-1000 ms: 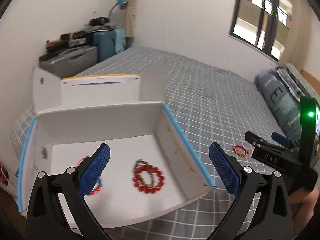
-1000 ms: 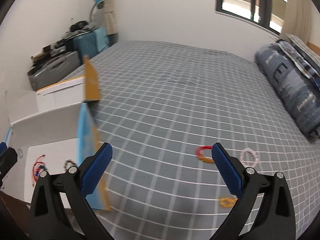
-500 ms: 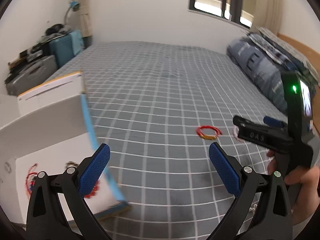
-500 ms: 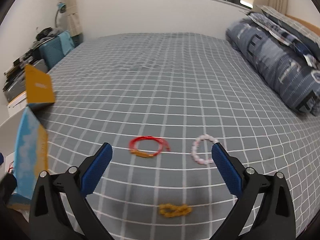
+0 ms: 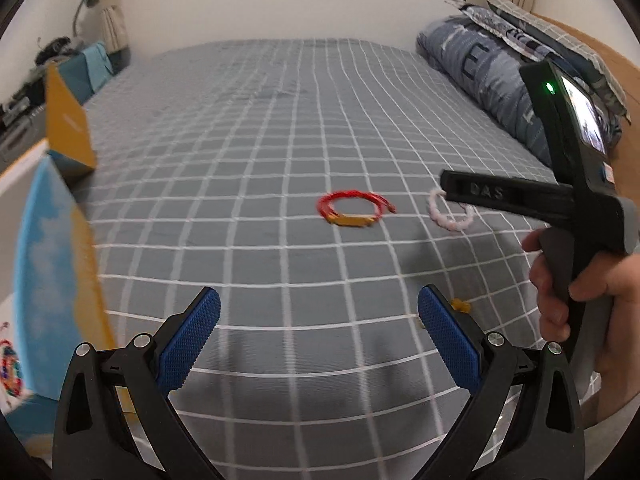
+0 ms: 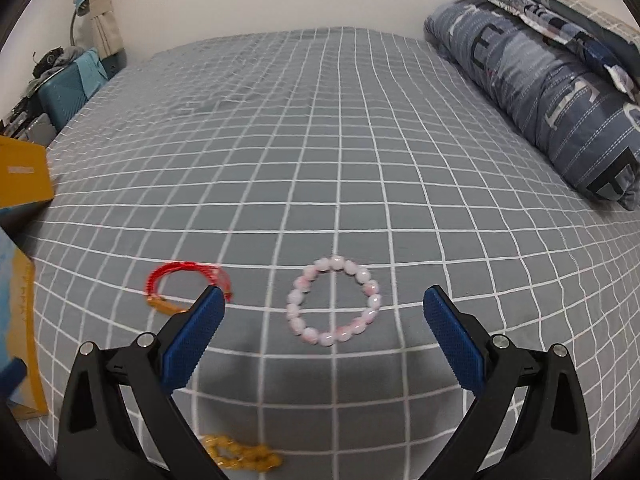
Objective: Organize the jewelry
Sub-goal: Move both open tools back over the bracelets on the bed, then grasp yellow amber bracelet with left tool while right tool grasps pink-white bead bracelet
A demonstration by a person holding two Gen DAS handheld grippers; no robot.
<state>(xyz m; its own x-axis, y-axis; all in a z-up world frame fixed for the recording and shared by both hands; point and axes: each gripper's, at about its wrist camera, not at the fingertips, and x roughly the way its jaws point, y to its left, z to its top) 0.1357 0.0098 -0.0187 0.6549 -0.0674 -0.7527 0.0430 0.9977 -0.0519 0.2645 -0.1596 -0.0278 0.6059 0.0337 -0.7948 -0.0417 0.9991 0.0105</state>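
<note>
Left wrist view: the left gripper (image 5: 319,314) gapes wide, empty; 1 beaded piece (image 5: 10,364) already lies in the box (image 5: 52,264).

Right wrist view: the right gripper (image 6: 323,322) hovers spread and empty over the pink bracelet (image 6: 333,300); the red bracelet (image 6: 182,286) and gold chain (image 6: 240,456) also remain on the bed (image 6: 320,140).
</note>
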